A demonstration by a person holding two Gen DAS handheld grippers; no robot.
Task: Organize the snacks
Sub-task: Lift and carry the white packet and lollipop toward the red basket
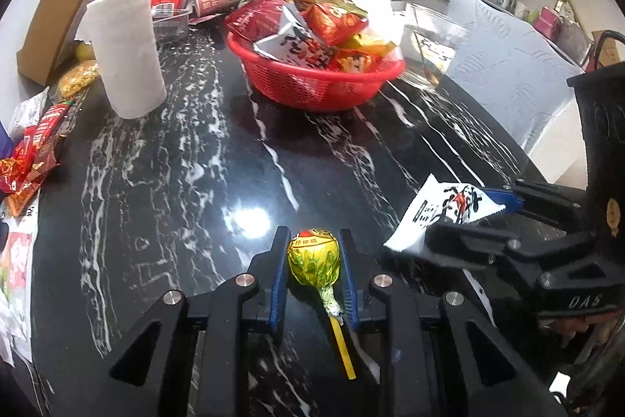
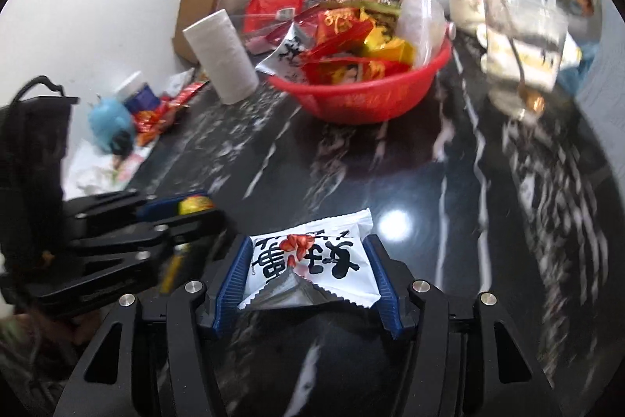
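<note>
Foil-wrapped, the light lollipop (image 1: 313, 258) sits pinched at its hard head in the left tool (image 1: 313, 260), while the right tool (image 2: 310, 270) clamps the soft, crinkly white packet (image 2: 310, 264) by its side edges.

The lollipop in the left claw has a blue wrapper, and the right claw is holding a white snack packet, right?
Not quite. The lollipop in the left claw has a yellow wrapper, not blue; only the claw's pads are blue. The left wrist view shows it plainly. The rest is right: the right claw is holding a white snack packet.
</note>
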